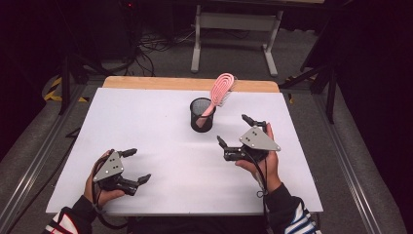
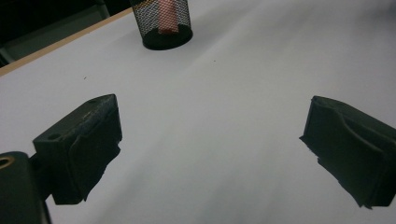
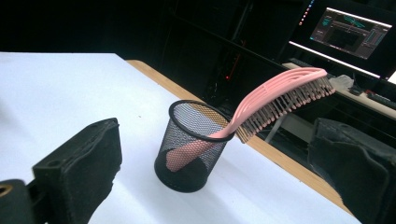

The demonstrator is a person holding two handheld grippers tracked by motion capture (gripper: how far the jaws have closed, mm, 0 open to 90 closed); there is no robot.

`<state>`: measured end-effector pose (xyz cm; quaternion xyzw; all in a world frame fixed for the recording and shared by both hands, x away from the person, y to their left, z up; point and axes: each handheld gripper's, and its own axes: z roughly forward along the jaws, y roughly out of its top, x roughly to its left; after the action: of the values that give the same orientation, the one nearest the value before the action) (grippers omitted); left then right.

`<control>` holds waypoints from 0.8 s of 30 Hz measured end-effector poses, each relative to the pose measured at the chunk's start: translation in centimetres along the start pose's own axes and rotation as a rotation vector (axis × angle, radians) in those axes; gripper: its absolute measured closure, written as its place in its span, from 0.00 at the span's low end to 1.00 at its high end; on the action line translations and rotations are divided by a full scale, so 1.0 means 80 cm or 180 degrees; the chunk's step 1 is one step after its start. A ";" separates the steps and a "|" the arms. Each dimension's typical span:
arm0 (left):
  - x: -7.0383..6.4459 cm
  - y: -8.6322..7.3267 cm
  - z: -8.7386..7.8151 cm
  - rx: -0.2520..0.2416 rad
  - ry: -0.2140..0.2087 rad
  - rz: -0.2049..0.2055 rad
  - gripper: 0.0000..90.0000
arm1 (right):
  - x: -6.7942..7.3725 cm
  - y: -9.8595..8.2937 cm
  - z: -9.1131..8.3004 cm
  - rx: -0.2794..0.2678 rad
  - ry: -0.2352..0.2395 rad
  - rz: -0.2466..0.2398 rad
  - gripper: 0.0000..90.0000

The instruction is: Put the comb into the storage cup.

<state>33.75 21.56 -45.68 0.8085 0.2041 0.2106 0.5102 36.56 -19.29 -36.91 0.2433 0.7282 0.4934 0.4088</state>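
Brush position: I see the pink plastic hairbrush with a slotted, bristled head (image 1: 220, 92) standing handle-down in the black wire-mesh cylindrical cup (image 1: 202, 115), which sits past the middle of the table, toward its far edge.
Brush axis: its long axis leans. The handle rests at the bottom of the cup, the neck crosses the rim, and the head hangs out beyond the rim toward the far right corner, bristles facing down and outward in my right gripper view (image 3: 261, 105).
Direction from tongs: from my right gripper (image 1: 236, 133) the cup lies just ahead and slightly left; the brush head is up and forward of it.
Nearer hand: the right one, clearly. My left gripper (image 1: 136, 166) sits near the near left corner, well apart from the cup.
Right tongs: spread wide, nothing between them; the cup (image 3: 194, 147) and brush sit framed in the gap.
Left tongs: also spread wide and empty, hovering low over bare surface, the cup (image 2: 163, 23) far off ahead.
Judgement: I would reach with the right and close across the neck just above the rim.
Surface: a white matte tabletop (image 1: 146, 126) with a pale wooden strip along the far edge.
Room: dark, grey carpet, cables, a white desk frame behind, a lit monitor (image 3: 355, 32).
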 end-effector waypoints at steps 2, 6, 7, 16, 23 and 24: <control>0.000 0.000 0.000 -0.0005 -0.0007 -0.0008 0.06 | 0.002 -0.001 -0.003 -0.0010 0.0000 -0.0006 0.04; 0.000 0.000 0.000 0.0000 -0.0013 0.0003 0.06 | 0.004 -0.006 -0.009 -0.0021 0.0002 -0.0031 0.04; 0.000 0.000 -0.001 -0.0006 -0.0012 -0.0002 0.06 | 0.005 -0.008 -0.009 -0.0020 0.0003 -0.0038 0.04; -0.001 0.000 -0.002 -0.0008 -0.0004 0.0004 0.06 | 0.016 -0.022 -0.022 -0.0035 0.0033 -0.0231 0.04; -0.002 0.000 -0.002 -0.0001 0.0002 0.0013 0.06 | 0.020 -0.033 -0.034 -0.0011 0.0056 -0.0256 0.04; -0.002 0.000 -0.002 0.0001 0.0001 0.0013 0.06 | 0.019 -0.035 -0.037 -0.0017 0.0054 -0.0238 0.04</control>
<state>33.54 21.62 -45.63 0.8090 0.2026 0.2117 0.5096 33.38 -20.78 -39.51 0.2107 0.7389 0.4818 0.4214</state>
